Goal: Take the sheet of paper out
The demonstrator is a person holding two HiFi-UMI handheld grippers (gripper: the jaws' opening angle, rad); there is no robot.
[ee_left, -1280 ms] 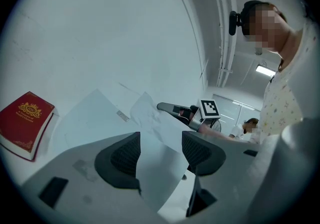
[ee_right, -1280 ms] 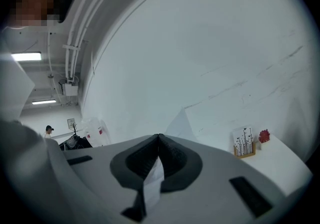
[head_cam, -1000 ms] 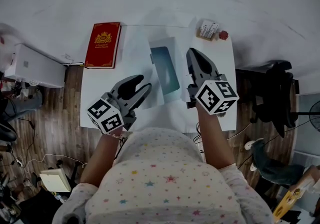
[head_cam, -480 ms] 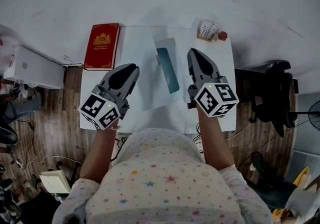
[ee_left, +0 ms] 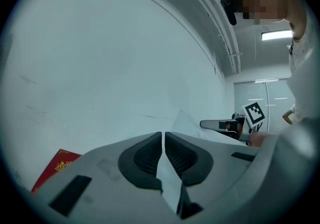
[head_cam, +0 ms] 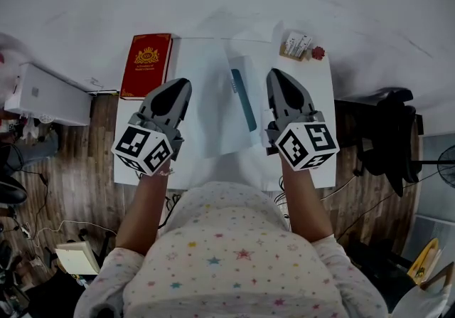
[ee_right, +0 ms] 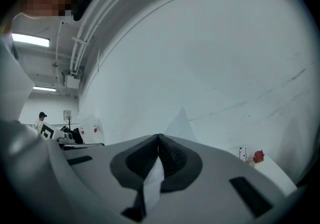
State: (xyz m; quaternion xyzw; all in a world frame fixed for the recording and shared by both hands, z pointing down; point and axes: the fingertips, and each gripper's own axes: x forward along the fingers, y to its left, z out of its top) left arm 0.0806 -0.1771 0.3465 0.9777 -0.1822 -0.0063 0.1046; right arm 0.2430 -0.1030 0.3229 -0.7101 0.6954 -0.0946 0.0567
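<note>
A white sheet of paper (head_cam: 206, 107) is held up over the white table (head_cam: 316, 139), with my left gripper (head_cam: 178, 85) shut on its left edge. In the left gripper view the sheet (ee_left: 170, 184) is pinched between the closed jaws of the left gripper (ee_left: 163, 136). My right gripper (head_cam: 274, 75) is shut on a white folder with a teal inner face (head_cam: 242, 100), just right of the sheet. The right gripper view shows a white edge of the folder (ee_right: 152, 184) clamped in the right gripper (ee_right: 158, 138). Whether sheet and folder still overlap I cannot tell.
A red book (head_cam: 146, 65) lies at the table's back left corner. A small card holder (head_cam: 296, 43) and a red ornament (head_cam: 317, 51) stand at the back right. A white box (head_cam: 44, 93) sits on the floor at left, a dark chair (head_cam: 387, 131) at right.
My left gripper has swung left and further back with the sheet, drawing it away from the folder. The folder's teal face now shows narrower. The right gripper has stayed nearly still.
</note>
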